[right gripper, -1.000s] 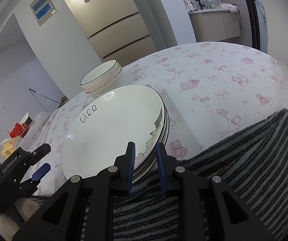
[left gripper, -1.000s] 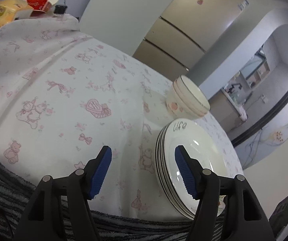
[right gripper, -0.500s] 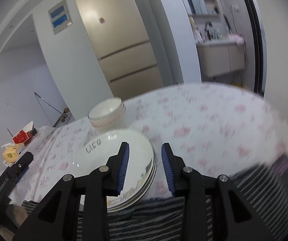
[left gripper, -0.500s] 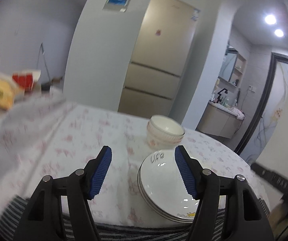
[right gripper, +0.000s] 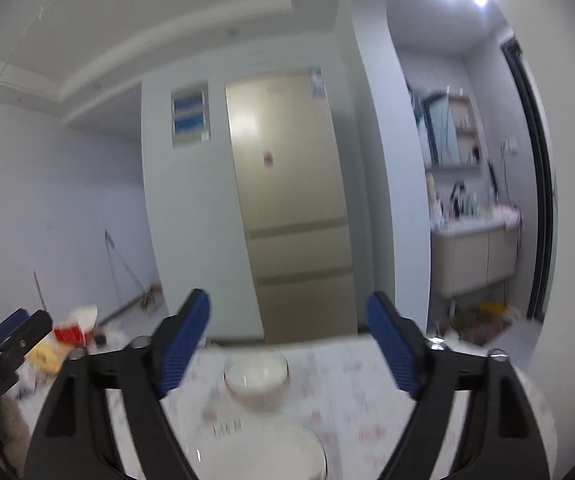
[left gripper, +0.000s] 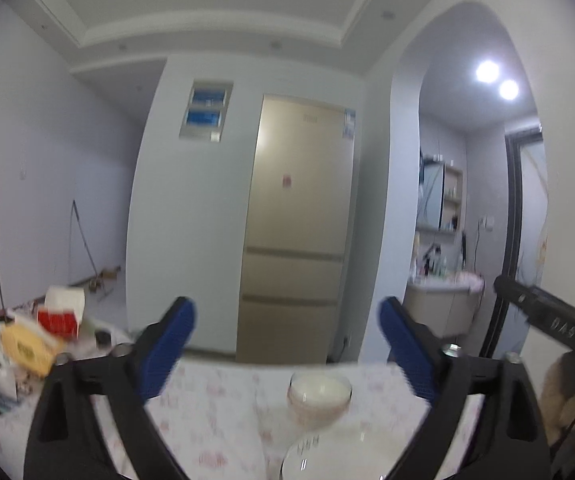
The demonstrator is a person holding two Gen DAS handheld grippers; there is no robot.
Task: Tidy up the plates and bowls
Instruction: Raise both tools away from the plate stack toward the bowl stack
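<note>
A stack of white bowls (left gripper: 319, 400) stands on the pink-patterned tablecloth (left gripper: 223, 412), with a stack of white plates (left gripper: 339, 456) just in front of it at the bottom edge. Both show in the right wrist view too: bowls (right gripper: 256, 380), plates (right gripper: 255, 456). My left gripper (left gripper: 287, 344) is open and empty, raised above the table and pointing at the room. My right gripper (right gripper: 287, 340) is also open and empty, raised well above the plates. The views are blurred by motion.
Boxes and packets (left gripper: 35, 336) lie at the table's far left. A beige fridge (left gripper: 299, 232) stands behind the table. The right gripper's body (left gripper: 547, 320) shows at the right in the left wrist view; the left gripper's body (right gripper: 3, 348) shows at the left in the right wrist view.
My right gripper has let go of the plate stack's rim, opened wide and lifted. Both grippers have tilted up and away from the table, so the plates now sit at the bottom edge.
</note>
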